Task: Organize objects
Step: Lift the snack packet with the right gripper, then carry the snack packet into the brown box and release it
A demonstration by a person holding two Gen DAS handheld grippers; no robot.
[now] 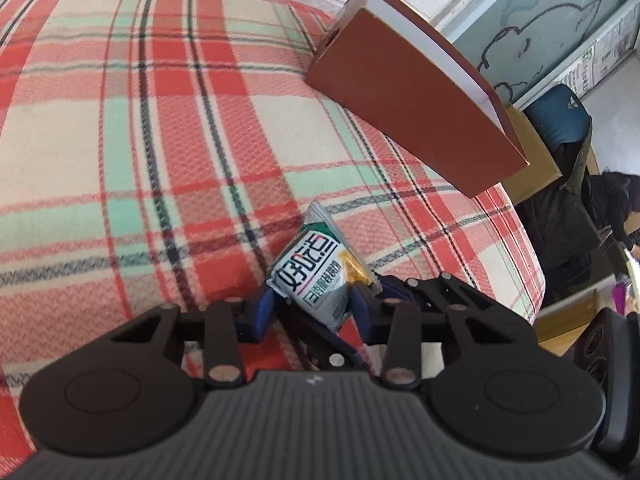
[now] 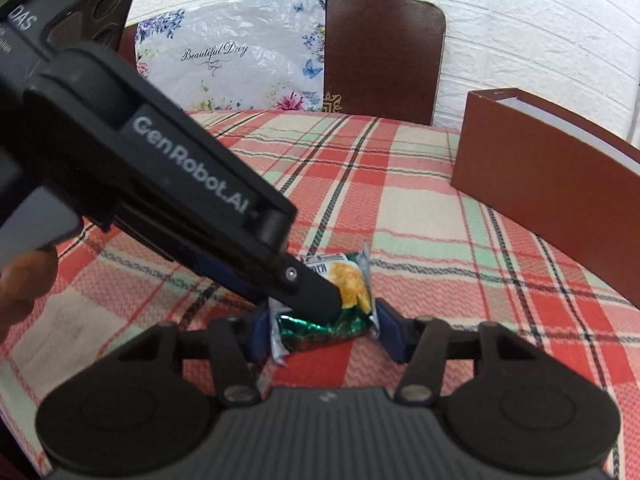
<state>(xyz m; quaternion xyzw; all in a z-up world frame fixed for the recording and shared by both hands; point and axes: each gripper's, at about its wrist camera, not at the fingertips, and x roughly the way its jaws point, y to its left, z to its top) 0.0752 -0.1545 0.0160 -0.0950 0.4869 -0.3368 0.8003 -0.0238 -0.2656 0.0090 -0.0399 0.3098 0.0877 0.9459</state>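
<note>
A small snack packet (image 1: 312,276), white and green with yellow chips printed on it, lies on the plaid tablecloth (image 1: 160,140). In the left wrist view my left gripper (image 1: 312,306) has its blue pads (image 1: 262,312) against both sides of the packet. In the right wrist view my right gripper (image 2: 324,334) holds the same packet (image 2: 348,280) by its near end, pads touching its crinkled edges. The left gripper (image 2: 324,300) reaches in from the upper left, one black finger lying over the packet. Part of the right gripper (image 1: 436,292) shows just right of the packet.
An open brown box (image 2: 540,184) with a white lining stands on the cloth at the right; it also appears as the brown box (image 1: 400,100) up right. A dark chair back (image 2: 380,52) and a floral plastic sheet (image 2: 232,60) lean on the white wall. A person's thumb (image 2: 24,280) shows at left.
</note>
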